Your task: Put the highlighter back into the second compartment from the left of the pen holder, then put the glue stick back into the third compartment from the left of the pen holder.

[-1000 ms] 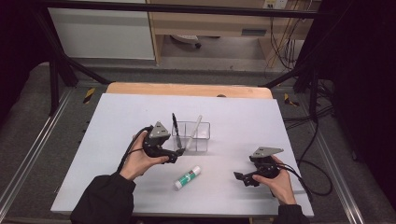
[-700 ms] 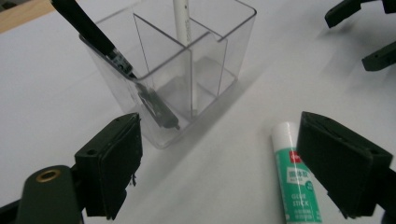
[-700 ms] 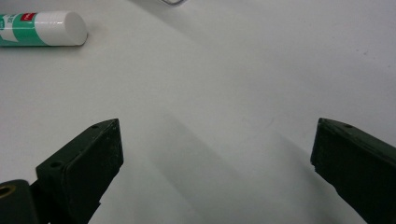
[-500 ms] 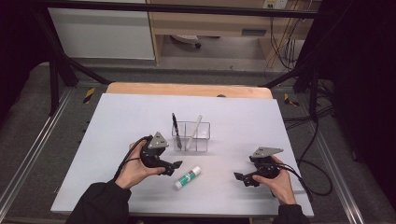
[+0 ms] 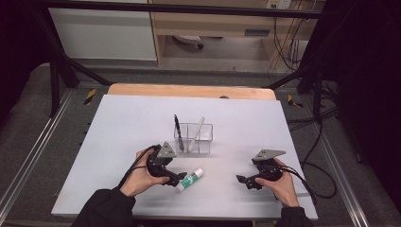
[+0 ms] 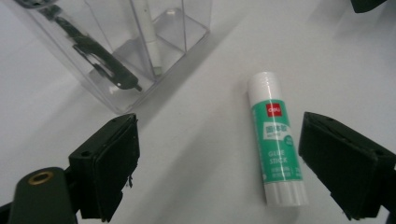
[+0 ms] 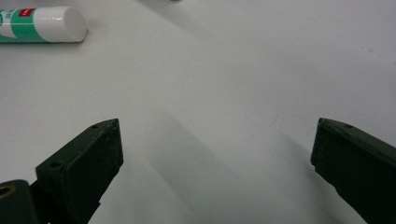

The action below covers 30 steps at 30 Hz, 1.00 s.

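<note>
Left tongs (image 5: 177,178): held low over the desk (image 5: 118,123), jaws spread wide and having just been opening; the glue stick lies between them untouched, nearer one jaw, so this reads as lining up a grasp, not yet a grip.
Glue stick (image 6: 275,140): lies flat on the desk, white cap pointing away toward 1 o'clock in the high view, just in front of the left tongs and at about 6 o'clock of the clear holder.
Clear holder (image 5: 193,139): stands upright mid-desk, apart from the glue stick; probably where the stick belongs.
Black pen (image 5: 178,132): leans in the holder's left compartment, tip tilted toward 11 o'clock.
White pen (image 5: 196,133): leans in the next compartment, toward 1 o'clock; both pens crowd the opening, which could hinder dropping the stick in.
Right tongs (image 5: 242,180): rest at 3 o'clock of the stick, well apart, jaws wide with nothing between; seemingly waiting.
Obstacles: bare desk between stick and holder.
</note>
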Tool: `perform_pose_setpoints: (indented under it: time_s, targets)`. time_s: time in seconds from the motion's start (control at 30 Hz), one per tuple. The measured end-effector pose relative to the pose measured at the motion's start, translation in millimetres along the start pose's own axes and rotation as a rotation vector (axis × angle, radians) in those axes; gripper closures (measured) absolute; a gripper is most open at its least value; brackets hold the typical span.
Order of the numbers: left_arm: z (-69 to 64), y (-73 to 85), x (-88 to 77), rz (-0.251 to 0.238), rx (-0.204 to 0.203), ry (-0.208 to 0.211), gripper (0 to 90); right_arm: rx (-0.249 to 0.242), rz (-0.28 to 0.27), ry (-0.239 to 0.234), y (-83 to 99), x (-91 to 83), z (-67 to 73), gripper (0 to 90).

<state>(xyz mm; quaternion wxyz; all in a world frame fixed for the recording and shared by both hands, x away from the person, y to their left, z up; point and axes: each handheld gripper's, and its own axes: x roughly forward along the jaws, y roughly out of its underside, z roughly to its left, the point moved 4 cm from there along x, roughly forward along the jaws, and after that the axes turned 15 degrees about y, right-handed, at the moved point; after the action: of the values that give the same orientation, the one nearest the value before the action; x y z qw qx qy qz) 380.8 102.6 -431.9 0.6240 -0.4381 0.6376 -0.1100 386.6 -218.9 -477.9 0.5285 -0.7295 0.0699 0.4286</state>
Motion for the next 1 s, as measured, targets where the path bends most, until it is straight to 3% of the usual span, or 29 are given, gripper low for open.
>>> perform_pose_setpoints:
  time_s: [0.63, 1.0]
  targets:
    - [-14.4, -5.0, 25.8, 0.097, 0.015, 0.042, 13.3, 0.002, 0.001, -0.001, 0.0, -0.3, 0.0, 2.8]
    - [-18.9, -8.7, 36.4, 0.081, -0.017, 0.023, 18.0, -0.007, 0.000, -0.002, 0.8, 0.4, 0.8, 2.9]
